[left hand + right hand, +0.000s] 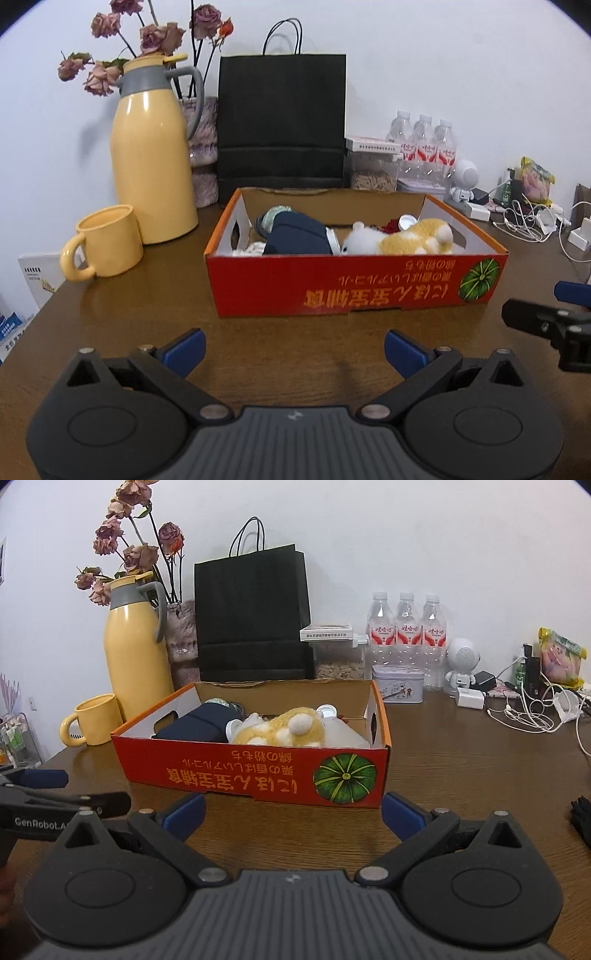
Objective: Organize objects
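While both tools hover low over the tabletop: nothing gripped by either.
Left tool (294, 350): blue-padded fingers spread wide, empty, at 6 o'clock of the left wrist view, aimed at the box's long front wall.
Right tool (293, 818): fingers likewise spread wide and empty, close to the box's near right corner; seen side-on at 3 o'clock in the left wrist view.
Tabletop (147, 302): dark brown wood grain, bare between the tools and the box.
Red box (354, 284): open-topped cardboard, orange rim, upside-down yellow lettering and a green pumpkin print on its front wall; sits at centre, just beyond both tools, apart from them.
Plush toy (406, 238): yellow and white, lying on its side in the right half of the box.
Navy pouch (301, 236): lying in the left half of the box, just beside the plush toy; other small items behind it too hidden to identify.
Yellow mug (107, 242): at 9 o'clock of the box, upright, handle toward the camera's left.
Yellow flask (151, 158): upright, grey collar and handle, just behind the mug.
Dried roses (147, 37): in a vase behind the flask.
Black paper bag (282, 122): standing at 12 o'clock, directly behind the box.
Water bottles (424, 147): three in a row at 1 o'clock, against the wall.
White cables (524, 221): tangled with chargers at 3 o'clock, well apart from the box.
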Action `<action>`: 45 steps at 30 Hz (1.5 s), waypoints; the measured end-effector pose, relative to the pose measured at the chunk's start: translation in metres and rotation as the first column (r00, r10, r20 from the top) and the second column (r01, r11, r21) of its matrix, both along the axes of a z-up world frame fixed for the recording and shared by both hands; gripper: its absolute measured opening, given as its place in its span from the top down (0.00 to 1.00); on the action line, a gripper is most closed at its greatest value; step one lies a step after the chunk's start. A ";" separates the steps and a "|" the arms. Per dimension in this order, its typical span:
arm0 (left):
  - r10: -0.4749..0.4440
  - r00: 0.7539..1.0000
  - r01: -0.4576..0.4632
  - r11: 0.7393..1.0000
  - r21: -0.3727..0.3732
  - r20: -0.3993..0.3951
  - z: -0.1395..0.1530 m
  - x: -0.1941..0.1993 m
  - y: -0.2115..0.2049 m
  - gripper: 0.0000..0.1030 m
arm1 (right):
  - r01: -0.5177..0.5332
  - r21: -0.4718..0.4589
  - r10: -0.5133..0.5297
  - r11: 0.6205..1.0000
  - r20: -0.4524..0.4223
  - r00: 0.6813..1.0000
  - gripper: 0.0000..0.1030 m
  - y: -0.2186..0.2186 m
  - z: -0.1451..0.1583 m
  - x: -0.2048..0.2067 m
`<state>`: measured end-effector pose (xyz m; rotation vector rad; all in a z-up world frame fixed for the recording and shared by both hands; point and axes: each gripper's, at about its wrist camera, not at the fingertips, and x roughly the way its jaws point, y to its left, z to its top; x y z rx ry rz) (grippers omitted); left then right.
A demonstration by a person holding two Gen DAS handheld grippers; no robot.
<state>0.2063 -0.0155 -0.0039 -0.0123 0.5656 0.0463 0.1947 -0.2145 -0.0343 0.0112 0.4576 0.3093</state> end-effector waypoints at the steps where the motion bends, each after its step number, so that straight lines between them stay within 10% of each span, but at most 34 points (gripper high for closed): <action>1: 0.000 1.000 0.000 1.000 -0.005 -0.005 -0.001 0.000 0.001 0.00 | -0.001 0.002 0.001 1.000 0.002 1.000 0.00 0.000 0.000 -0.001; 45: -0.013 1.000 0.013 1.000 0.005 -0.012 -0.004 -0.007 -0.002 0.00 | -0.022 -0.012 0.022 1.000 0.017 1.000 0.00 0.004 0.000 -0.007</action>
